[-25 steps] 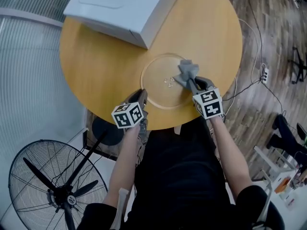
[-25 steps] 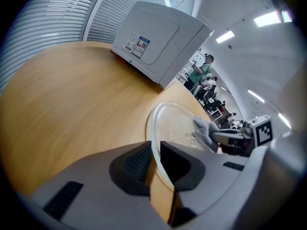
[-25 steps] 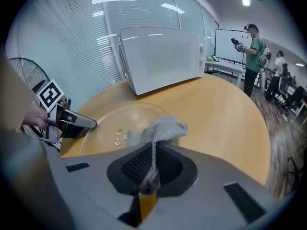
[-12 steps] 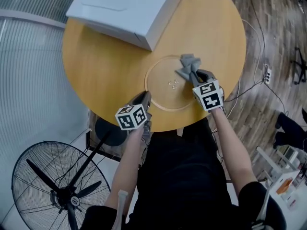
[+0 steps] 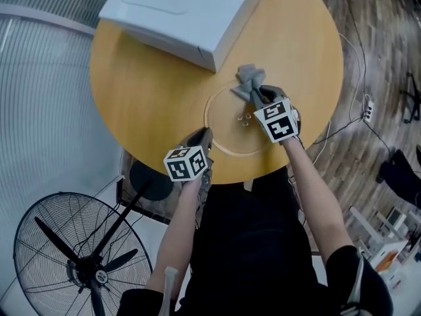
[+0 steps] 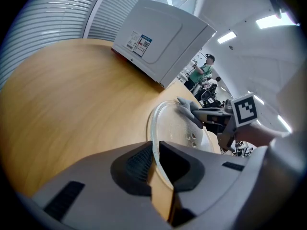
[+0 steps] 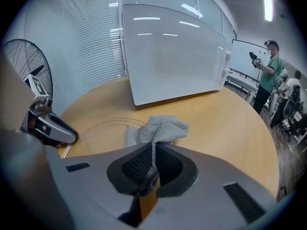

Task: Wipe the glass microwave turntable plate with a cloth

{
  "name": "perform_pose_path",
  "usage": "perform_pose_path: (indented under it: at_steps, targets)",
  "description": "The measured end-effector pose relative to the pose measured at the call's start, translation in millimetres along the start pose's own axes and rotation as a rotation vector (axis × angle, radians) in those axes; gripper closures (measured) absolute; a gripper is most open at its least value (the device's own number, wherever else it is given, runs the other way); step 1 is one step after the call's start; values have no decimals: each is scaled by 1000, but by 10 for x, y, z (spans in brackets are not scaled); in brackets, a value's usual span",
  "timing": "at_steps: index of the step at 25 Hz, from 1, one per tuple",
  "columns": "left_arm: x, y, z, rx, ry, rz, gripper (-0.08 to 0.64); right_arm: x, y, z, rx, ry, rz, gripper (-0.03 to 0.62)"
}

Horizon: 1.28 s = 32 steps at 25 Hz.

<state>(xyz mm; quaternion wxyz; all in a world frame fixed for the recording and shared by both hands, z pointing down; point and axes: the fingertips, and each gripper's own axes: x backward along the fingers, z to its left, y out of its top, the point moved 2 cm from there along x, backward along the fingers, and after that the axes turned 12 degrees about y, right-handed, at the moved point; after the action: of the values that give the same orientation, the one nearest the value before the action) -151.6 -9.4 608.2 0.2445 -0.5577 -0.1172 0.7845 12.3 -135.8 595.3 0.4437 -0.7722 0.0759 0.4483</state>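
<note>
Head view: a round clear glass turntable plate [image 5: 227,135] lies on the round wooden table [image 5: 145,91], at five o'clock from the white microwave [image 5: 191,12]. The left gripper [image 5: 202,137] is at the plate's eight o'clock rim and the right gripper [image 5: 258,96] at its twelve o'clock. Left gripper view: the jaws, just closing, pinch that rim. Right gripper view: the jaws are clenched on a crumpled grey cloth [image 7: 160,126] at the plate's far edge.

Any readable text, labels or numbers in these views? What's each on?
No text is legible.
Sticker on the white microwave: print too small to read.
Left marker cube, right marker cube: square patterns only, no words.
</note>
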Motion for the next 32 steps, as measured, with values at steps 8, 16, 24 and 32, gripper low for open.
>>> perform_pose_path:
  at_steps: [8, 16, 24, 32]
  targets:
    - [-7, -6, -9, -6, 7, -5, 518, -289, 167, 468, 46, 132, 24, 569]
    - [1, -6, -9, -17, 19, -15, 518, -388, 32, 1100, 76, 296, 100, 571]
    - [-7, 5, -9, -21, 25, -17, 518, -316, -290, 1607, 64, 407, 196, 571]
    - [-5, 5, -2, -23, 28, -17, 518, -111, -639, 1768, 41, 472, 254, 570]
